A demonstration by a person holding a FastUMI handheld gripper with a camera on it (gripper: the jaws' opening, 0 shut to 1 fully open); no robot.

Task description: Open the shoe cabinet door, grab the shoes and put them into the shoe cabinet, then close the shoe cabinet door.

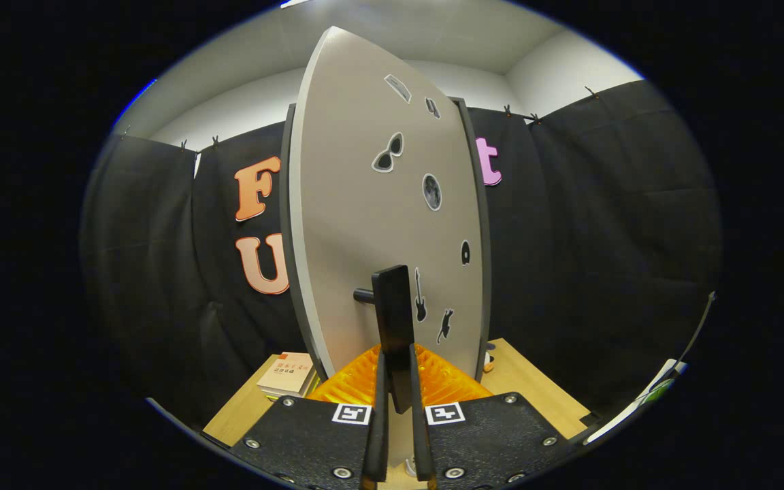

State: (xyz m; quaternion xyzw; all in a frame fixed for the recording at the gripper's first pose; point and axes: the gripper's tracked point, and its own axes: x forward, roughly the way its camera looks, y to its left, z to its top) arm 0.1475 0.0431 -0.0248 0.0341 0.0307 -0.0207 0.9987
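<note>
Square coded markers (352, 413) on gripper (397, 408); book (287, 376) cover text illegible

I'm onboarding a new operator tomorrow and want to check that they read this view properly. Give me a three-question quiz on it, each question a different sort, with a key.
1. True or false: the gripper is shut on the door handle.
2. Multiple choice: which sticker sits nearest the handle on the cabinet door?
A. sunglasses
B. guitar
C. moon
3. Fill in: the stack of books lies on the ____ beside the door's lower edge.

Key
1. True. Both fingers press on the dark upright handle, one on each side.
2. B. The guitar sticker is just beside the handle; the sunglasses and moon are higher up.
3. Table.
</note>
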